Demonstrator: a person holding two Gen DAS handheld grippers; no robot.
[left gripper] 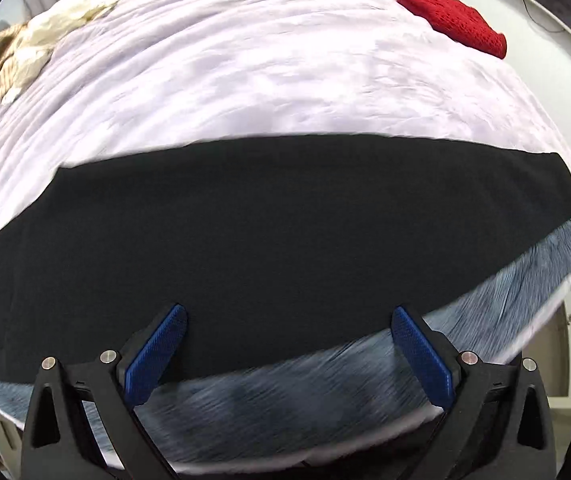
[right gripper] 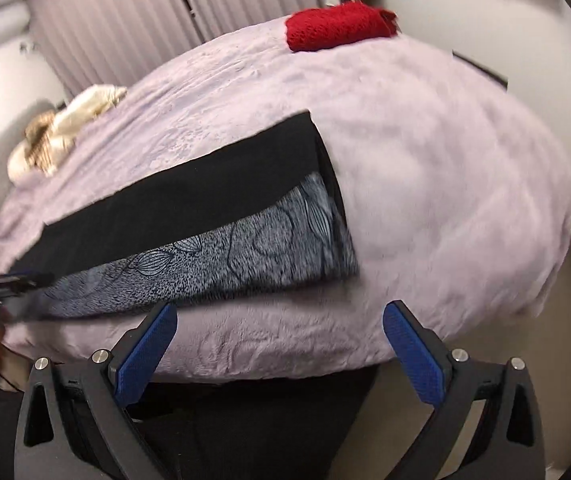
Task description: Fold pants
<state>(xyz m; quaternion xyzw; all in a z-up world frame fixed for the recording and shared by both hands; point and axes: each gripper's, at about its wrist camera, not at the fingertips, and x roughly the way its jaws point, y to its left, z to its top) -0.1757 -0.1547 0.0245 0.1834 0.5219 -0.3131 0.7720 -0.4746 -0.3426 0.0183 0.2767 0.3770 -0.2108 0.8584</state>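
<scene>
Black pants (right gripper: 189, 200) flat near the bed's (right gripper: 425, 184) front edge, over a grey patterned cloth (right gripper: 221, 264), apparently laid leg on leg in one long strip, hem end squared off toward the right. Lengthwise fold probably done; crosswise folds judged outstanding. Left gripper (left gripper: 289, 316) above the strip's near edge, blue fingers wide apart, nothing held. Right gripper (right gripper: 279, 316) before the bed's front edge, likewise spread and empty. Red knit (right gripper: 337, 26) at the far corner.
</scene>
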